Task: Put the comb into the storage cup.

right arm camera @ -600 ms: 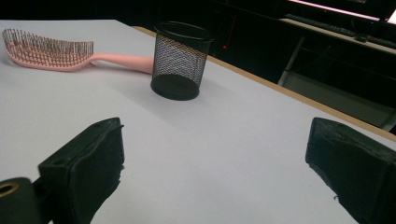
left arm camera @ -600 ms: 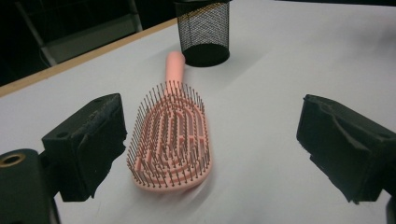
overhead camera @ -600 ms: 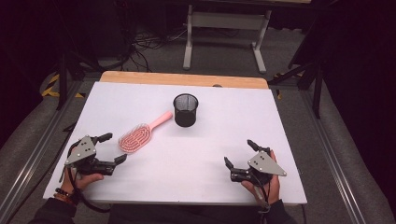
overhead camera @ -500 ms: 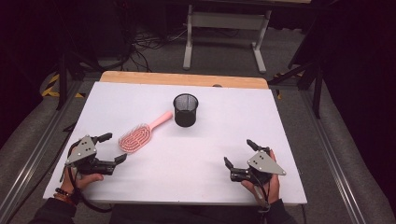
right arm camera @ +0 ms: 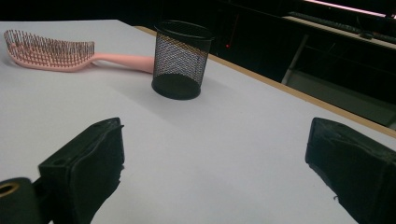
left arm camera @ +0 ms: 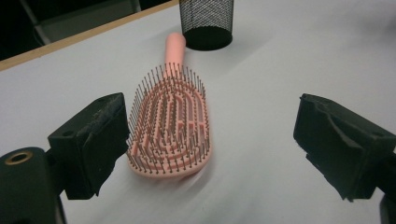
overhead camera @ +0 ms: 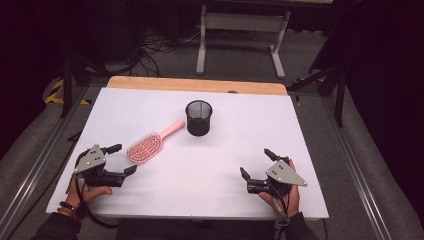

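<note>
A pink plastic hairbrush (overhead camera: 149,144) with dark bristles lies flat, bristles up, on the white desk (overhead camera: 220,165), in the left half toward the middle. Its handle points toward the far edge and ends just beside the base of a black wire-mesh cup (overhead camera: 199,118), which stands upright near the middle of the desk, closer to the far edge. Whether handle and cup touch cannot be told.

The left gripper (overhead camera: 119,160) rests near the desk's left edge toward the near corner, held by the person's left hand (overhead camera: 90,190). Its fingers (left arm camera: 95,140) stand wide apart and grip nothing; in the left gripper view the head of the hairbrush (left arm camera: 170,123) lies between them, close against the left one, with the other finger well apart from it.

The right gripper (overhead camera: 256,164) sits near the near edge in the right half of the desk, held by the right hand (overhead camera: 282,197). Its fingers (right arm camera: 88,163) are also spread wide with only bare desk between them, well apart from the cup (right arm camera: 181,58) and the hairbrush (right arm camera: 60,53).
</note>
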Action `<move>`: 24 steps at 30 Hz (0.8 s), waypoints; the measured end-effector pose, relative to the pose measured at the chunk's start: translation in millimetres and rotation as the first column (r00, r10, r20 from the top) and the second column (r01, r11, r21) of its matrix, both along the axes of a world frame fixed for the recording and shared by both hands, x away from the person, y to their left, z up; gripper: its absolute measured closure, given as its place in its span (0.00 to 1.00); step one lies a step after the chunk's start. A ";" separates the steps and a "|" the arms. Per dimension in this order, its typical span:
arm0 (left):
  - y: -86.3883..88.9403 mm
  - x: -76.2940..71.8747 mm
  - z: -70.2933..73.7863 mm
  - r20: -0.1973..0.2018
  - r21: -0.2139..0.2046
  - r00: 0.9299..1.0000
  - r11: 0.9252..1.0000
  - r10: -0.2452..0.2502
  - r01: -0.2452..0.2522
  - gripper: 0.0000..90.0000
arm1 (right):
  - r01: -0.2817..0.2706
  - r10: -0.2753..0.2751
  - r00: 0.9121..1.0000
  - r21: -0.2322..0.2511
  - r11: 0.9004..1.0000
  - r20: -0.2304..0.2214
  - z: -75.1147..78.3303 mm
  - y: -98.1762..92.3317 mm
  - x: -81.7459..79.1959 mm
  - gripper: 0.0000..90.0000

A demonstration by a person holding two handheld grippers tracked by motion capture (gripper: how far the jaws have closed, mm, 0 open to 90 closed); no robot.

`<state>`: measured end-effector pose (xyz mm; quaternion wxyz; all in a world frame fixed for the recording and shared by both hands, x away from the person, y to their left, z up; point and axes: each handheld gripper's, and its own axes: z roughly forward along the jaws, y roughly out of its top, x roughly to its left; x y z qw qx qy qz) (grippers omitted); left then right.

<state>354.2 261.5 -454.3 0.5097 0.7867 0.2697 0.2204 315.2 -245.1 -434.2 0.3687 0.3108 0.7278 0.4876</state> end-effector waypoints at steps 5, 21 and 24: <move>-1.8 1.5 0.4 -0.015 0.027 1.000 1.000 0.005 -0.004 0.13 | -0.001 0.001 1.000 -0.006 1.000 0.002 1.0 0.3 -0.7 0.06; -5.1 32.5 8.7 -0.186 0.126 0.982 0.992 0.023 0.001 0.09 | -0.010 0.010 1.000 -0.006 1.000 -0.029 -2.2 -0.2 3.3 0.06; -11.0 44.3 12.8 -0.231 0.192 0.973 0.981 0.027 0.019 0.09 | -0.013 0.013 0.999 -0.010 1.000 -0.037 -3.4 0.9 4.2 0.06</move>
